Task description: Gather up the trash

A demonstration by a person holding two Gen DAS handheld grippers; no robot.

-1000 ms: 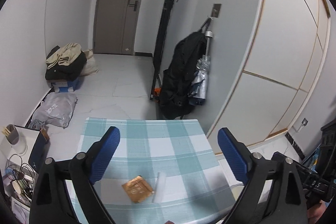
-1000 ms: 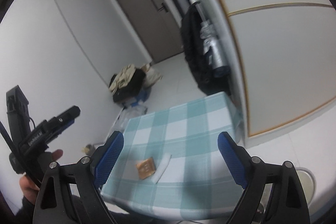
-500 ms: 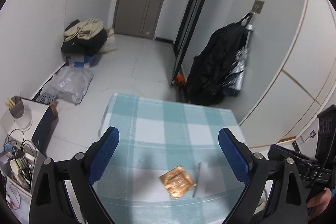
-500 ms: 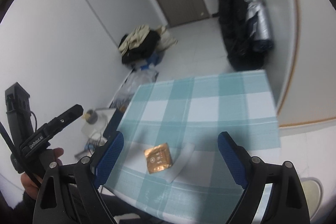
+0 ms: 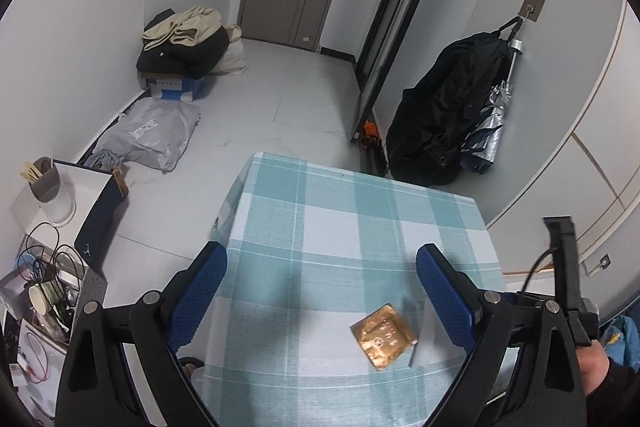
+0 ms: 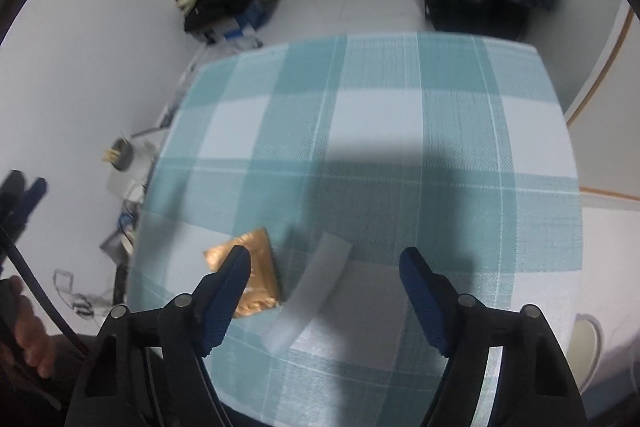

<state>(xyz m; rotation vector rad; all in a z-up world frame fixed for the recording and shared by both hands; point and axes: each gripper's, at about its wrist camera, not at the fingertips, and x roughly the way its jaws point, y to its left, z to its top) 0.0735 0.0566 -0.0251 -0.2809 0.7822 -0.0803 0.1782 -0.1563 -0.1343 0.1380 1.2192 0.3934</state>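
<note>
Blue-padded right gripper [image 6: 325, 269], nearest item: jaws apart and closing, pointed steeply down over the near edge of the table [image 6: 400, 99]; nothing is pinched yet. White strip [image 6: 310, 291], trash, lies flat on the checked cloth between and just beyond the pads, slanted from near-left to far-right, its near end close to the table edge. Gold wrapper [image 6: 252, 277], trash, lies flat just left of the strip, partly behind the left pad. Handling advice: both pieces are thin and flat, so the pads likely need to reach the cloth and close across the strip's narrow width; turning the wrist to square with its slant should help. Risk, as judged: the left pad may catch the wrapper or bunch the cloth. Left gripper [image 5: 322, 287], jaws wide apart and empty, hangs over the table left of the wrapper, which sits by its right pad. Farther off: floor, clothes pile, door. No bin is visible.
</note>
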